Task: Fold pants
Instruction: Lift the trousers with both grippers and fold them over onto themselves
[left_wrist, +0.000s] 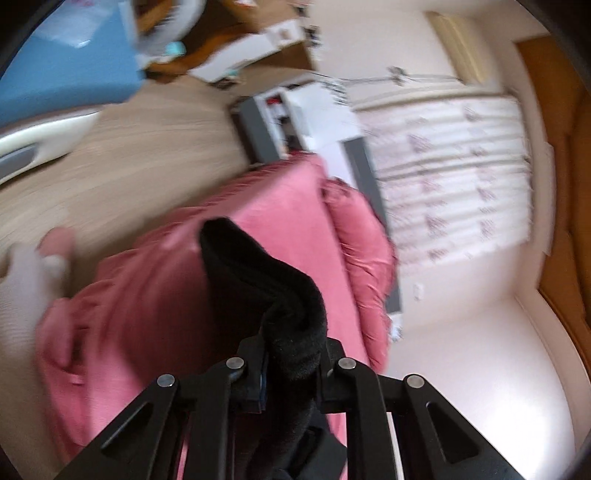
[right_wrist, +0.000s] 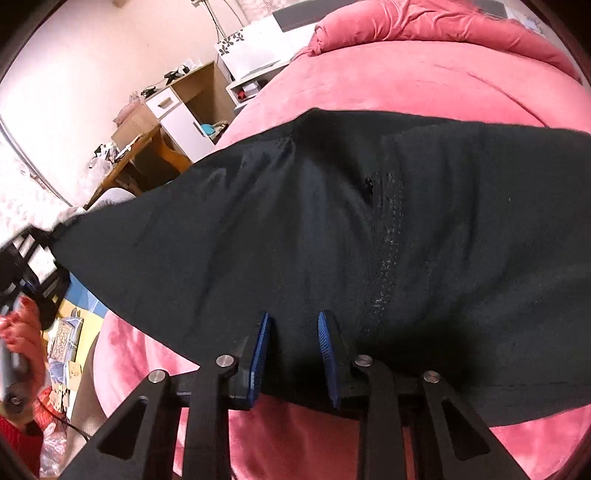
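Between the fingers: left tool (left_wrist: 291, 354) is closed on a bunched fold of the black pants (right_wrist: 332, 221), which rises in a soft hump ahead of it.
Right tool: right tool (right_wrist: 293, 354) stands slightly parted at the near edge of the cloth; its blue pads (right_wrist: 258, 350) flank the hem, but whether they press on it I cannot tell.
Pants, place: spread across the pink bed cover (right_wrist: 424, 81), one corner drawn up and off to the left of the right wrist view, where the other tool appears, blurred, with a hand (right_wrist: 18, 332) below it.
Handling, judged: light, limp knit that sags between holds and keeps no shape; it should drape and not slide much on the plush cover.
Weak spot: a small hole and worn seam line (right_wrist: 384, 258) near the middle, best not pulled across.
Where to hold: hems or waistband edges, several layers pinched together, corners kept apart and taut.
Beyond: blurred floor (left_wrist: 129, 158) and pale wall (left_wrist: 480, 332).
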